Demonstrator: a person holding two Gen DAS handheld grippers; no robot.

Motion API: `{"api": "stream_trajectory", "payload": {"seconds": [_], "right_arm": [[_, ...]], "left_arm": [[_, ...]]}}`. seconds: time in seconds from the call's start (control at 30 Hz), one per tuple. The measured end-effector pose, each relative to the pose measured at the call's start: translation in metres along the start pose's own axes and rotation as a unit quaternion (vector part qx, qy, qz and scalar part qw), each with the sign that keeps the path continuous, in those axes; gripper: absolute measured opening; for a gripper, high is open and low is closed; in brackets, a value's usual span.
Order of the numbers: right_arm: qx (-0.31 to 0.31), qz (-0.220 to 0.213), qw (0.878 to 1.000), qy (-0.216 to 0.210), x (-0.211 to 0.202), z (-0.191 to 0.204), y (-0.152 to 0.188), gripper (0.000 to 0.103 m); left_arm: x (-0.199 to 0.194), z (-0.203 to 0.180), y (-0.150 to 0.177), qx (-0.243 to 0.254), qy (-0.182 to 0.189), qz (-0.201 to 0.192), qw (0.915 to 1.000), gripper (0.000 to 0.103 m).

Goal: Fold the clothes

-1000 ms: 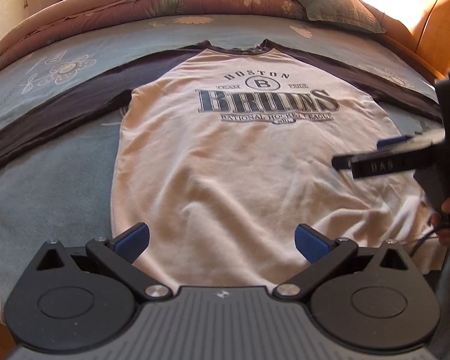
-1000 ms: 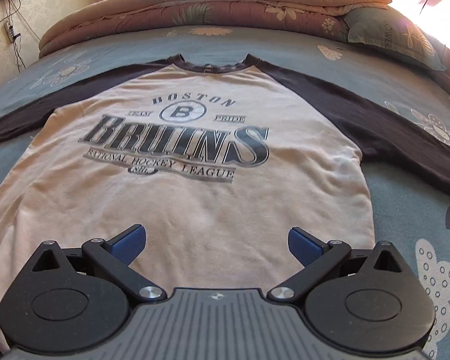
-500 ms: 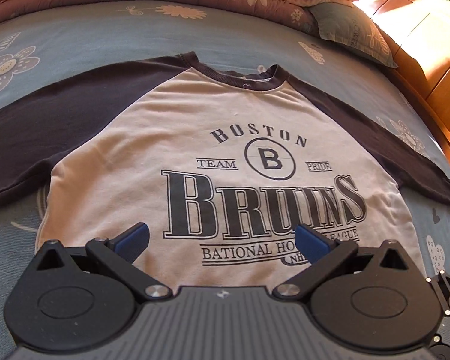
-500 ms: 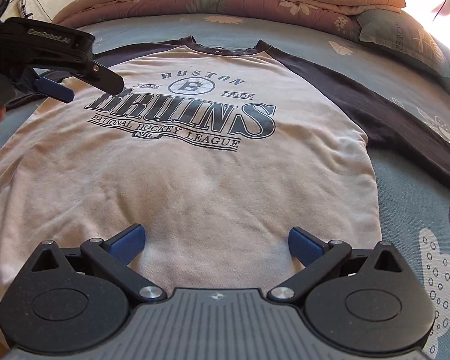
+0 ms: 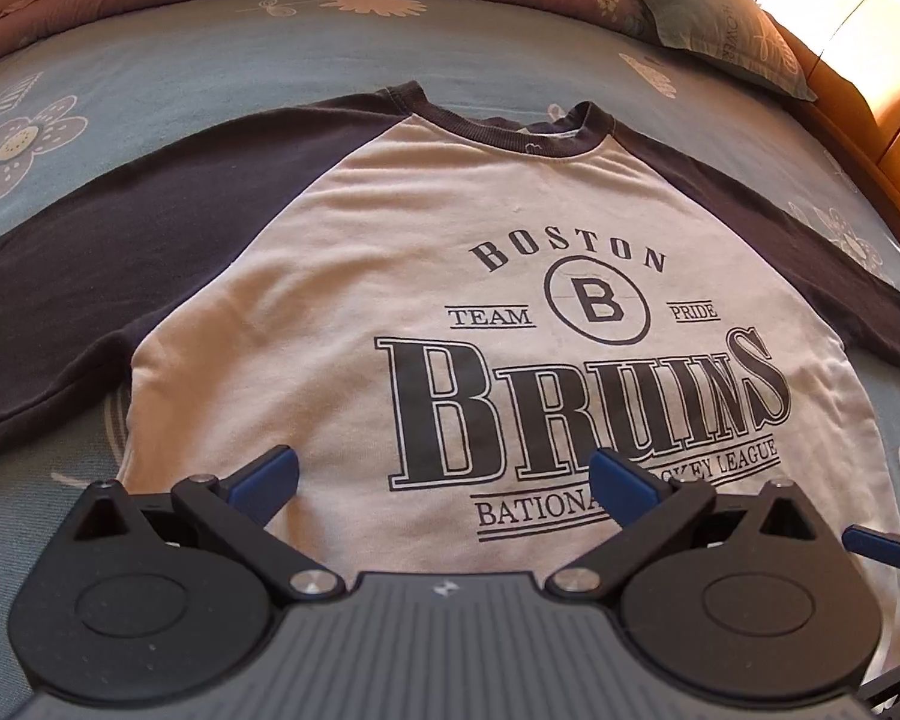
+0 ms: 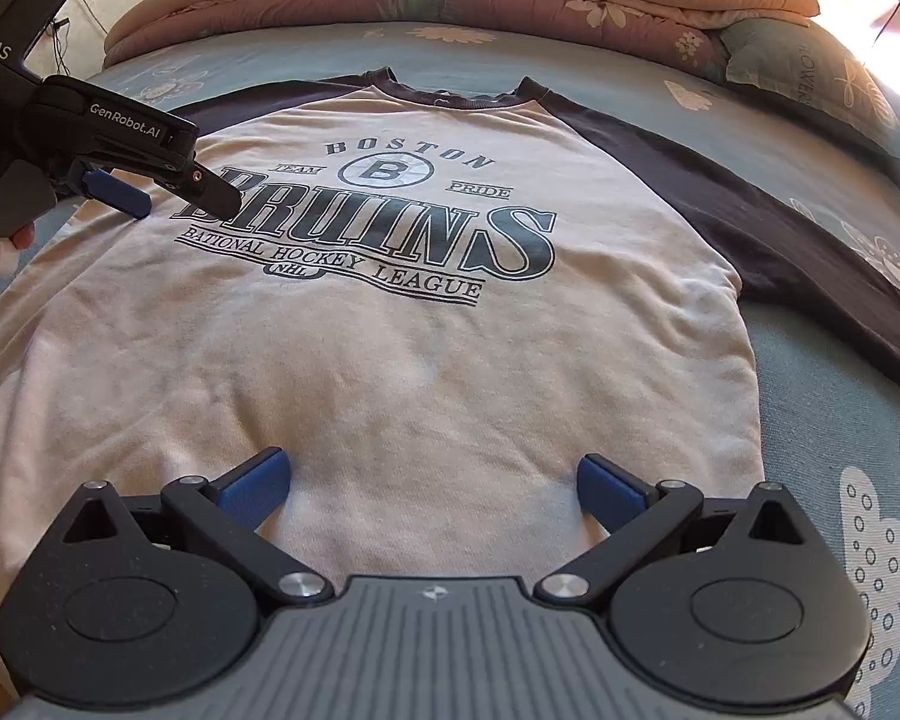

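Shirt: a long-sleeved raglan shirt point(image 6: 390, 348) with a cream body, dark sleeves and a "Boston Bruins" print lies face up and flat on the bed, collar toward the pillows, hem toward the cameras.
Sleeves: the left sleeve point(image 5: 120, 276) and the right sleeve point(image 6: 750, 228) are both spread out sideways from the body, unfolded.
Handling: judged a soft, light knit; it will drape and sag the moment it is lifted, will not hold a crease by stiffness, and is neither fragile nor slippery. The quilted bed cover beneath may drag on it.
Where to grip: probably a pinch on a doubled edge, such as the shoulder seam near the collar point(image 5: 510, 132) and the hem on the same side, so that one side panel folds over evenly; a pinch in the middle of the body would only bunch the cloth.
Left tool point(image 5: 444, 477): jaws spread wide, holding nothing, poised over the chest print; whether it touches the cloth cannot be told.
Right tool point(image 6: 429, 483): jaws spread wide, empty, over the lower body near the hem.
Bed: blue flowered sheet point(image 6: 840, 420), with a rolled quilt point(image 6: 450, 6) and a pillow point(image 6: 810, 78) at the far end.
Progress: no fold made yet.
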State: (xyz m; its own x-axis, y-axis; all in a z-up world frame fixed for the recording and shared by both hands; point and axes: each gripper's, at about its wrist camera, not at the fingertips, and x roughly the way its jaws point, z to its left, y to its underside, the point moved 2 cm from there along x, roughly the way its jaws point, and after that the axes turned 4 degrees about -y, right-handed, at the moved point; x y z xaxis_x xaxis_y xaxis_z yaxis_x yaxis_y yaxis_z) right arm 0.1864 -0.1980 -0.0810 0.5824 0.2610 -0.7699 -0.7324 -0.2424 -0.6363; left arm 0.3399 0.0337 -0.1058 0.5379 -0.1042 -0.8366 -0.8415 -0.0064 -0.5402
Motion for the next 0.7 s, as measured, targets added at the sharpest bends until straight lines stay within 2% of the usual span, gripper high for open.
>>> {"api": "stream_trajectory", "payload": {"seconds": [0.1, 0.27, 0.4, 0.43, 0.7], "right_arm": [[-0.001, 0.000, 1.000, 0.001, 0.000, 0.000, 0.000, 0.103], [-0.002, -0.001, 1.000, 0.000, 0.000, 0.000, 0.000, 0.103], [-0.003, 0.000, 1.000, -0.001, 0.000, 0.000, 0.000, 0.103], [-0.003, 0.000, 1.000, -0.001, 0.000, 0.001, 0.000, 0.103], [-0.007, 0.000, 1.000, -0.002, -0.001, 0.001, 0.001, 0.103]], "left_arm": [[-0.012, -0.021, 0.002, 0.018, 0.020, -0.008, 0.9996, 0.102], [-0.014, -0.052, 0.015, 0.082, -0.001, -0.012, 0.9966, 0.102], [-0.005, -0.045, 0.040, 0.085, -0.016, 0.009, 0.9962, 0.102], [-0.006, -0.042, 0.048, 0.089, -0.023, 0.002, 0.9958, 0.102], [-0.061, -0.038, 0.097, 0.089, -0.015, -0.025, 0.9956, 0.102]]}}
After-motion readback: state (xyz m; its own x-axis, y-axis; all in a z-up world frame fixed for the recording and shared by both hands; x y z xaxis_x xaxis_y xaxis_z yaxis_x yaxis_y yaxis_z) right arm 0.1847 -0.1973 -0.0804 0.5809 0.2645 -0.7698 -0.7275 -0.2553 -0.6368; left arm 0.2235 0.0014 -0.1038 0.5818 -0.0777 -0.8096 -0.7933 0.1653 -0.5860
